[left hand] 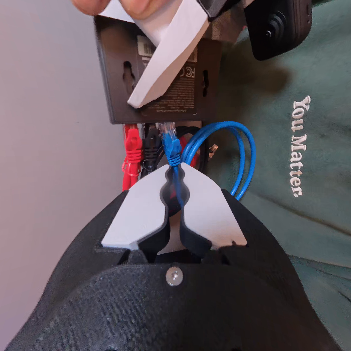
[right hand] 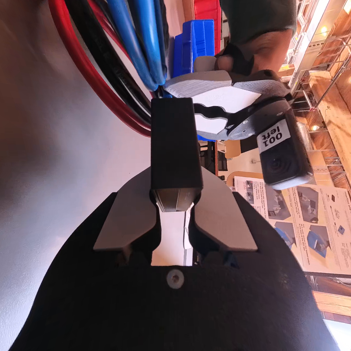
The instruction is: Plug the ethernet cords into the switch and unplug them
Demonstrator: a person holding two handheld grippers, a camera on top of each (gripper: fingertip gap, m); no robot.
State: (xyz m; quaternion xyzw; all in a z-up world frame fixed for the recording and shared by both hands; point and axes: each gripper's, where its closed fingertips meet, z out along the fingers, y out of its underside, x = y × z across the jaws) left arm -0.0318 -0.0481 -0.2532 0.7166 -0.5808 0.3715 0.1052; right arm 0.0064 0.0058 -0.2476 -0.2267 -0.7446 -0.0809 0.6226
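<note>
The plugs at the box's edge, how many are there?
3: a red plug on the left, a black plug in the middle, a blue plug on the right. More may hide behind.

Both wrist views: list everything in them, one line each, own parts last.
switch: one, black, held up clamped in the right gripper
blue cord: one, plug at the switch's port edge, looped to the right
red cord: one, plugged in, leftmost
black cord: one, plugged in between red and blue
printed sheets: several, white, background surface
left gripper: one, white fingers, shut on the blue cord behind its plug
right gripper: one, grey fingers, shut on the switch
sweatshirt: one, green, person's torso
</note>
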